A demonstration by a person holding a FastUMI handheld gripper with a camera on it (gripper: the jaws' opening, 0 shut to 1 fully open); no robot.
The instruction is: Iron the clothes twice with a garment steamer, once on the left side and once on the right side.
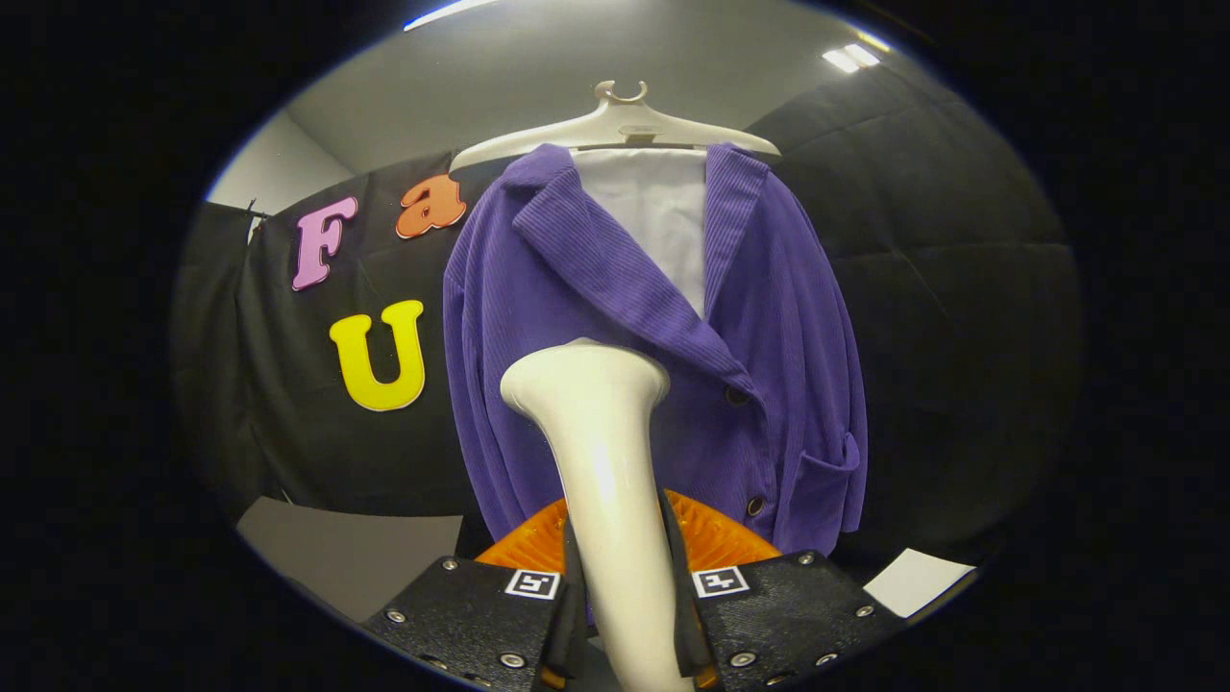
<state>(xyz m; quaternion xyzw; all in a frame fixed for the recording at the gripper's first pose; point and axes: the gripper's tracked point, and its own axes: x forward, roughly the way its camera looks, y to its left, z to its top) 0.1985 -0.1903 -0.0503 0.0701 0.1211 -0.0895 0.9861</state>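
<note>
A purple corduroy jacket (pixel 769 317) hangs on a white hanger (pixel 625 120) over a white lining, against the black booth wall. My gripper (pixel 620 596) is shut on the white garment steamer (pixel 601 452), both fingers pressing its neck. The steamer's flared head stands in front of the jacket's left front panel, below the lapel; whether it touches the cloth I cannot tell. An orange ridged part (pixel 716 538) shows behind the steamer's neck, just above the fingers.
Black cloth wall surrounds the jacket on both sides. A grey board (pixel 346 553) lies low to the left of the fingers. A white sheet (pixel 918 581) lies low to the right. The jacket's pocket and buttons are on its right front panel.
</note>
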